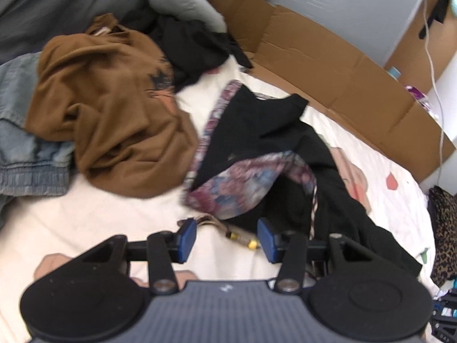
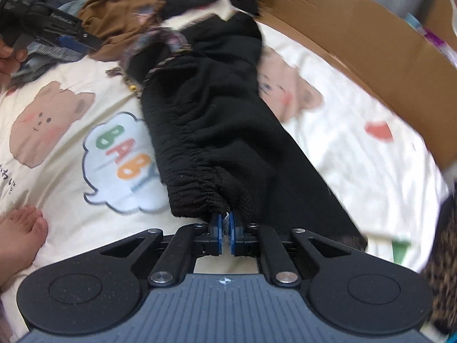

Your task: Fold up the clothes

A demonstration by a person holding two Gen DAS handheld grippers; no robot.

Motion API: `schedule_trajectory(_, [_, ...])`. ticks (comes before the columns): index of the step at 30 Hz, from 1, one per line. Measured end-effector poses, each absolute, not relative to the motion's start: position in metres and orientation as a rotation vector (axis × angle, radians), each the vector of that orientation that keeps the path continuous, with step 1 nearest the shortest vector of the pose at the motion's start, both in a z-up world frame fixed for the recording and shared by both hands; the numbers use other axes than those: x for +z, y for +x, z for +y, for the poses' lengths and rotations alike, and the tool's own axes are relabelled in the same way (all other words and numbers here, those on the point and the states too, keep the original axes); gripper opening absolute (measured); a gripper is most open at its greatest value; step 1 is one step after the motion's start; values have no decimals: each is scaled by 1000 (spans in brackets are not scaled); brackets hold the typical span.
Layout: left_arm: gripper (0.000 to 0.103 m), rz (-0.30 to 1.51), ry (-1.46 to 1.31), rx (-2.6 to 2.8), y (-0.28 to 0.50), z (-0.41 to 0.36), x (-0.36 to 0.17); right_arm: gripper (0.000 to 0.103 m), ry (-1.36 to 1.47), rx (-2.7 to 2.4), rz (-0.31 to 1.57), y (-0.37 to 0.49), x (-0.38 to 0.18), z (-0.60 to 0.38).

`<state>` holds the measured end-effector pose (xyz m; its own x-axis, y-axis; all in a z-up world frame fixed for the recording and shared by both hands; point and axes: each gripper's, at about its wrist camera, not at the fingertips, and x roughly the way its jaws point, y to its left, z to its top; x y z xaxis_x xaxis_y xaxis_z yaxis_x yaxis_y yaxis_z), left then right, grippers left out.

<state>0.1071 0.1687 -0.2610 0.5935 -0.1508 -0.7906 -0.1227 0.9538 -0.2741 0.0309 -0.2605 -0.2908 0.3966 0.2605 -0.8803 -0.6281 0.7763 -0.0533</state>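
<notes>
Your right gripper is clamping its jaws on the gathered hem of one black knit garment with a floral-lined hood, which is lying stretched along the cream bear-print bed sheet. Your left gripper is hovering with jaws wide apart, holding nothing, just short of the hood's two drawstrings. One brown sweatshirt is sitting crumpled on one pair of denim jeans. One flattened cardboard box is edging the bed.

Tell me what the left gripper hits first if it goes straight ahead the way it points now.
Most likely the drawstring cord with yellow tips, lying on the bedsheet just ahead of the open left gripper. Behind it comes the black garment with its patterned lining. Depth is unclear through the fisheye.
</notes>
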Motion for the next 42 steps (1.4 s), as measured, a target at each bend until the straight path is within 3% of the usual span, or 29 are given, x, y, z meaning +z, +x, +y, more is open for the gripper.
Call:
schedule_trajectory(14, [51, 960, -278, -153, 142, 95, -254, 3, -203, 350, 1082, -9, -313, -341])
schedule_trajectory(38, [51, 1158, -234, -144, 139, 63, -318, 4, -16, 265, 1084, -18, -345, -360])
schedule_trajectory(41, [45, 1170, -293, -130, 137, 73, -320, 4, -5, 265, 1078, -19, -345, -361])
schedule_trajectory(42, [37, 1171, -305, -126, 136, 76, -320, 4, -5, 265, 1078, -19, -345, -360])
